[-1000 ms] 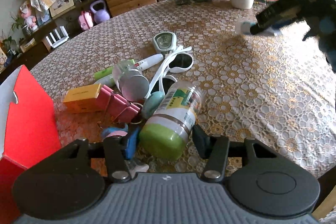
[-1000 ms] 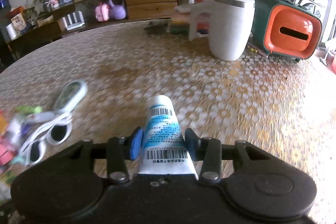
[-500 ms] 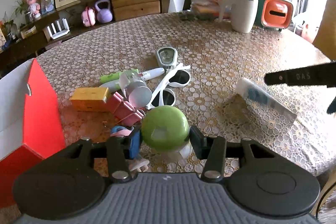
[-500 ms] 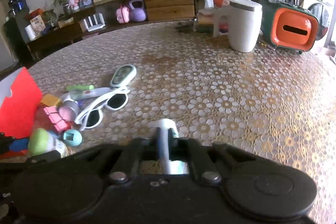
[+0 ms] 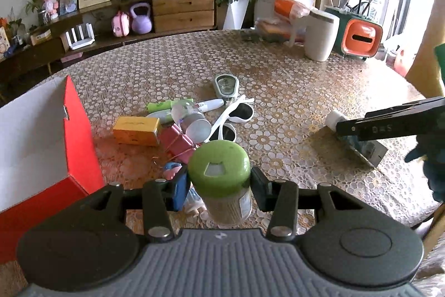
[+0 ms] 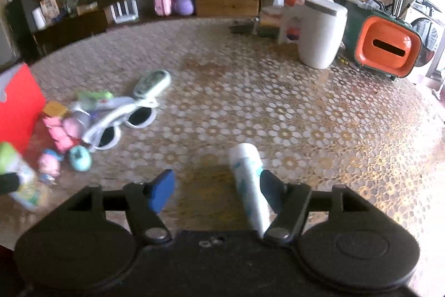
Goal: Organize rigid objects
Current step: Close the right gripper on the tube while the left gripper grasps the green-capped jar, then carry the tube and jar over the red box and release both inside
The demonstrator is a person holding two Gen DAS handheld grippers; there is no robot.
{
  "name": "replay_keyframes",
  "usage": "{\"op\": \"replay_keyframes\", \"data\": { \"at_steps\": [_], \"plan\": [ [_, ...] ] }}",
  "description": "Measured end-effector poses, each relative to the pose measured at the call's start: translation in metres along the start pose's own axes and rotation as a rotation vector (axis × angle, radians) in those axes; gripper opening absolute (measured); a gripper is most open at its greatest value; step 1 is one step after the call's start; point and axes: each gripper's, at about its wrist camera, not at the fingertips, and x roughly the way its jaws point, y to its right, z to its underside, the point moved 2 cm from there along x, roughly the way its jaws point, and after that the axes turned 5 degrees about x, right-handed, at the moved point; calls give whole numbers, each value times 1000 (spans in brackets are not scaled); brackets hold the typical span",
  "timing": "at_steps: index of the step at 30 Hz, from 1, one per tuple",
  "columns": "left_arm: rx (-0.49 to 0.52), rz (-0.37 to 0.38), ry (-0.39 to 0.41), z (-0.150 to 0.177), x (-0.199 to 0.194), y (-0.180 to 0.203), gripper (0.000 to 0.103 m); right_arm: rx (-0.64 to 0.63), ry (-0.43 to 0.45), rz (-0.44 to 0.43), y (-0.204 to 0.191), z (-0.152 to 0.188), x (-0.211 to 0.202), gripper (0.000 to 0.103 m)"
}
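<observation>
Left wrist view: the jaws of the left gripper [image 5: 219, 183] are clamped on a green-capped bottle [image 5: 221, 180], held upright at bottom centre of the frame, above the table [image 5: 292, 91]. Just beyond it, mid-frame, lies the heap of small things: pink binder clips [image 5: 178, 142], a yellow box [image 5: 136, 130], white sunglasses [image 5: 233, 118] and a thermometer [image 5: 226, 85]. A red box [image 5: 80, 135] stands open at the left edge.

In the right wrist view, the right gripper [image 6: 217, 187] has its jaws spread wide, and the white tube [image 6: 249, 180] lies on the table against the right-hand jaw, ungripped.

I judge the tube to be set down, with the bottle's placement in hand. Next, the left hand probably needs to carry the bottle to its spot, perhaps beside the tube, and lower it upright before letting go.
</observation>
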Motion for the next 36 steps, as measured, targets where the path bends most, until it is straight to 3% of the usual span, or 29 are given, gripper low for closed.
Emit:
{"op": "replay_keyframes", "data": {
  "at_steps": [3, 6, 9, 20, 23, 36],
  "plan": [
    [-11, 11, -1, 1, -2, -2, 46, -31, -44, 2, 9, -2, 20, 66],
    [-15, 19, -2, 2, -3, -3, 46, -33, -115, -43, 13, 2, 38, 53],
    [-13, 29, -2, 2, -4, -2, 46, -40, -128, -59, 9, 5, 42, 40],
    [-7, 35, 15, 2, -9, -1, 46, -34, -110, -41, -1, 5, 30, 38],
    [-18, 33, 22, 1, -15, -5, 46, -21, -94, -73, -12, 2, 14, 38],
    [-71, -7, 66, -6, -75, -52, 46, -130, -10, -233, -124, -34, -81, 38]
  ]
}}
